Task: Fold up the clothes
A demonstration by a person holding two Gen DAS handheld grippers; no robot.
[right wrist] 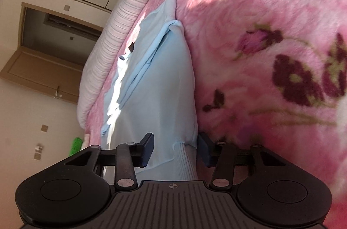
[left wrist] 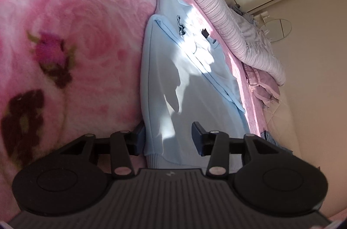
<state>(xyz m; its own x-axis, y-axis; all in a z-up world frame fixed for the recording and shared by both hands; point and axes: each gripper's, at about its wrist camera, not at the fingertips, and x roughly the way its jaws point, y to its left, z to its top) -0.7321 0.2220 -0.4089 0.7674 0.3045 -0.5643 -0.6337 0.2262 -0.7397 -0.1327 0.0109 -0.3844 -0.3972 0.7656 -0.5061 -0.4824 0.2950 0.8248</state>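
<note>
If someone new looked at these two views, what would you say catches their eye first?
Most likely the pale blue sweater, stretched long across the middle of both views with a bright sun patch on it. It lies on a fluffy pink rose blanket that fills one side of each picture. Next come the black grippers low in each view: the left gripper and right gripper each stand open astride the sweater's ribbed hem.
</note>
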